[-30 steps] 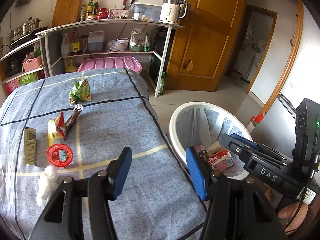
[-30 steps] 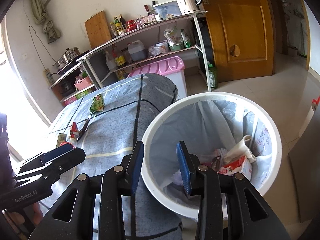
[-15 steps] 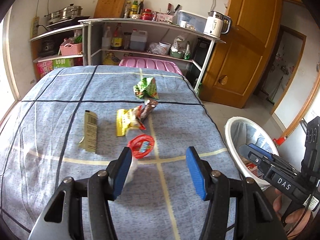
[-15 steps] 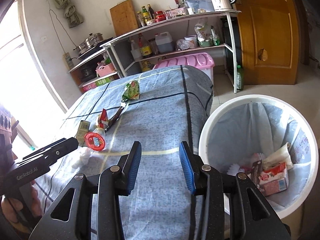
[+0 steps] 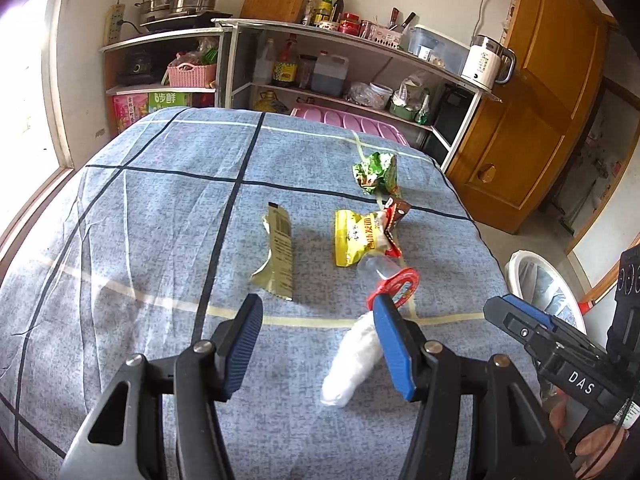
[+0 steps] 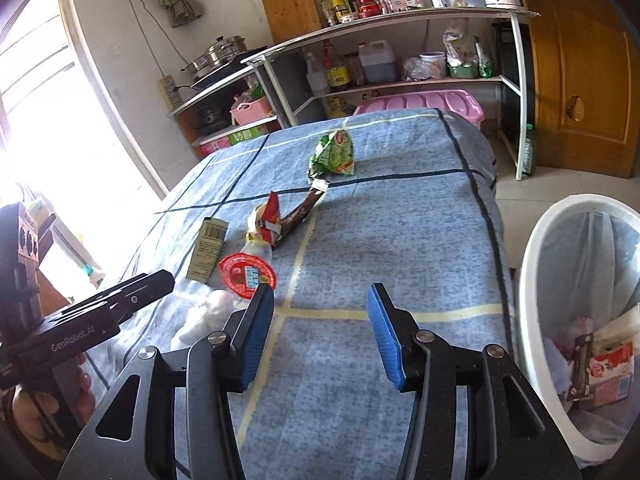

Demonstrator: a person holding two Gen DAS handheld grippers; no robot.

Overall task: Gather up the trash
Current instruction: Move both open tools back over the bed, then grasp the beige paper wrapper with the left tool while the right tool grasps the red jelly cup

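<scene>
Trash lies on a blue checked cloth [image 5: 160, 240]: a white crumpled tissue [image 5: 354, 360], a clear cup with a red lid [image 5: 394, 286], a yellow wrapper [image 5: 356, 236], an olive sachet [image 5: 280, 252], a brown wrapper [image 5: 398, 210] and a green bag [image 5: 376, 172]. My left gripper [image 5: 316, 344] is open and empty, just left of the tissue. My right gripper [image 6: 320, 334] is open and empty over the cloth, right of the red lid [image 6: 247, 271] and the tissue [image 6: 206, 314]. The white bin [image 6: 532, 264] with trash inside stands at the right.
Shelves [image 5: 320, 60] with bottles, pots and a kettle stand behind the table. A pink box [image 6: 424, 102] sits under them. A wooden door [image 5: 532, 120] is at the right. A window [image 6: 36, 120] is at the left.
Both grippers have swung left from over the bin to over the cloth. My left gripper has come closer to the tissue and red-lidded cup. Both stay open and empty.
</scene>
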